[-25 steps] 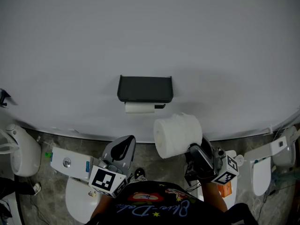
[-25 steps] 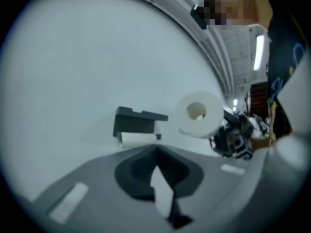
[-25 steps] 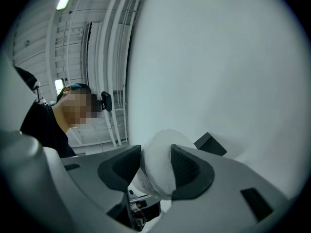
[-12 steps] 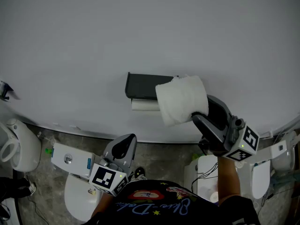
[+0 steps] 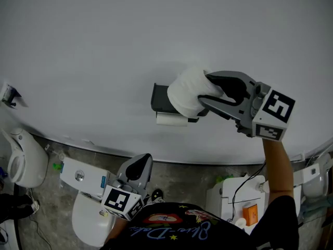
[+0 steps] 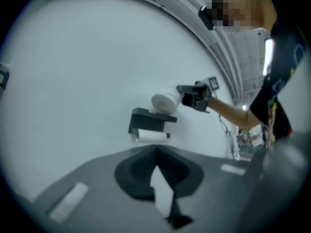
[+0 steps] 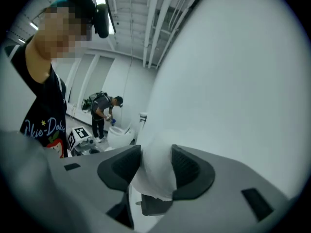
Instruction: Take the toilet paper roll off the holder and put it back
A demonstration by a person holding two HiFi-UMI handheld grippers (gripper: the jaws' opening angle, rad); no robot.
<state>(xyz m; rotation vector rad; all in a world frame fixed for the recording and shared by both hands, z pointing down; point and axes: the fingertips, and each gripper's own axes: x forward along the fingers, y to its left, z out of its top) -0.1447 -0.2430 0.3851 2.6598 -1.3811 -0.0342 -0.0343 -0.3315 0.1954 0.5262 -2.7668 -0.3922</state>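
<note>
A large white toilet paper roll [image 5: 186, 94] is clamped between the dark pads of my right gripper [image 5: 206, 90], raised against the white wall. The roll sits just in front of and slightly above the black holder [image 5: 161, 101], covering its right end. A thinner white roll [image 5: 171, 120] hangs under the holder. In the right gripper view the roll [image 7: 154, 171] fills the gap between the jaws, with the holder [image 7: 156, 206] dark below it. My left gripper [image 5: 137, 166] is low near the person's body, jaws together and holding nothing. The left gripper view shows the roll [image 6: 165, 101] by the holder [image 6: 148, 121].
Several white toilets stand on the stone floor: one at far left [image 5: 23, 163], one with a tank [image 5: 82, 179] below the left gripper, others at right [image 5: 237, 194]. A small fixture [image 5: 9, 95] is on the wall at left. A person [image 7: 102, 111] bends over a toilet in the background.
My right gripper has lifted the roll up and leftward, from near the floor level to the holder on the wall. The left gripper has stayed low and still.
</note>
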